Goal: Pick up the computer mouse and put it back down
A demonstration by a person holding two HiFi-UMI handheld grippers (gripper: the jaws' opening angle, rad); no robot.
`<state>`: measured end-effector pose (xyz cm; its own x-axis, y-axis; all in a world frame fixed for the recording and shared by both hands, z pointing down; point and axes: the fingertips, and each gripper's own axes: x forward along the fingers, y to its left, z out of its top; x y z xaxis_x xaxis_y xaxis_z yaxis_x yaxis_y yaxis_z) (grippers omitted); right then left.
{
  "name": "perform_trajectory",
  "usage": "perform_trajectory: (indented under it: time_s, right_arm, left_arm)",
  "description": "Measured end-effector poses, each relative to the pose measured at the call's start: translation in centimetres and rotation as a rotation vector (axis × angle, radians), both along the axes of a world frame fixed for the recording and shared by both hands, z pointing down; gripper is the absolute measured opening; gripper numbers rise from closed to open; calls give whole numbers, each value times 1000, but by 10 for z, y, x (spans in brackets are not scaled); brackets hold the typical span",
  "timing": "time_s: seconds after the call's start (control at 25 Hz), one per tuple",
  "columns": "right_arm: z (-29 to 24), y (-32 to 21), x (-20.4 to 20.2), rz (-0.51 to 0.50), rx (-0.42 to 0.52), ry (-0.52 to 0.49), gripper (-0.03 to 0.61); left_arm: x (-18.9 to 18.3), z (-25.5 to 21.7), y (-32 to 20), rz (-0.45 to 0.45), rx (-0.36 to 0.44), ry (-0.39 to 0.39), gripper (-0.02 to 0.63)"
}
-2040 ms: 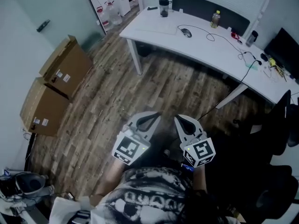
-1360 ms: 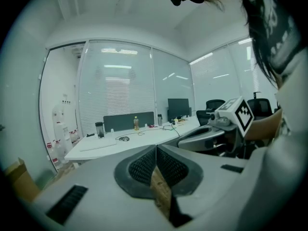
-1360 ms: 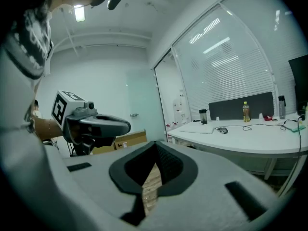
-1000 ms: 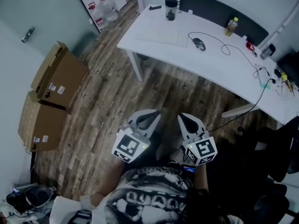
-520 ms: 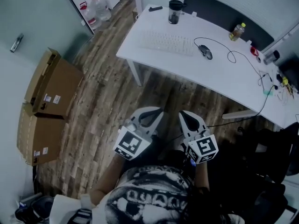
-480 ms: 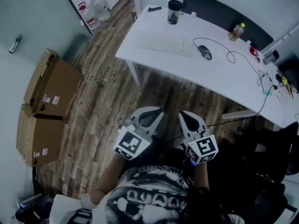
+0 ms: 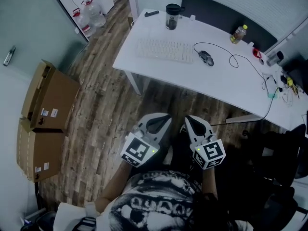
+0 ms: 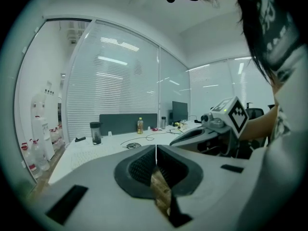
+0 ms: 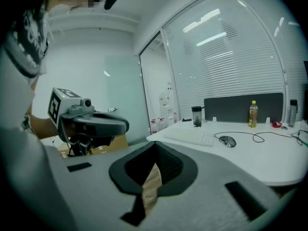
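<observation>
A dark corded computer mouse point(image 7: 206, 57) lies on the white desk point(image 7: 226, 81), to the right of a white keyboard point(image 7: 165, 50); it also shows small in the right gripper view as the mouse point(image 9: 227, 141) and faintly in the left gripper view as the mouse point(image 8: 133, 145). Both grippers are held close to the person's body, well short of the desk. My left gripper point(image 7: 159, 120) is shut with nothing in it. My right gripper point(image 7: 194, 122) is shut and empty too. Wood floor shows below both.
On the desk stand a dark cup point(image 7: 171, 16), a drink bottle point(image 7: 235, 33), cables and small items at the right end point(image 7: 276, 76). Cardboard boxes point(image 7: 45, 107) sit at the left wall. Water jugs point(image 7: 88, 16) stand at the far left. A black chair point(image 7: 274, 162) is at the right.
The person has walked toward the desk: the desk, keyboard and mouse have drawn nearer and shifted in the head view. Both grippers stay shut and in the same place before the body.
</observation>
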<state>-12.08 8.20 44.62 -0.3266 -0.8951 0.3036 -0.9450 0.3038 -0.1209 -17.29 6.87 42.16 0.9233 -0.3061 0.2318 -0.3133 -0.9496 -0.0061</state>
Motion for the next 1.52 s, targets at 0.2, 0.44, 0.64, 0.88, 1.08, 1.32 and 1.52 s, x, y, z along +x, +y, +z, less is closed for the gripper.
perform_trajectory:
  time_s: [0.2, 0.44, 0.64, 0.88, 1.08, 1.32, 1.52]
  right_arm:
    - [6, -22, 28, -8, 3, -19, -3]
    - [10, -67, 81, -48, 4, -32, -3]
    - [14, -111, 135, -112, -5, 2, -3]
    - [37, -155, 194, -140, -50, 12, -3]
    - [59, -195, 231, -152, -76, 28, -3]
    - [100, -250, 278, -121, -160, 93, 108]
    - [142, -283, 298, -111, -233, 113, 189]
  left_arm:
    - [25, 7, -18, -14, -5, -21, 5]
    - [75, 15, -57, -59, -13, -43, 5]
    - [128, 10, -96, -108, 8, -47, 5]
    - [174, 14, -131, -168, -5, -60, 5]
    - [197, 17, -153, -206, 2, -76, 5]
    - [212, 13, -172, -249, 16, -86, 5]
    - [211, 17, -178, -312, -2, -93, 5]
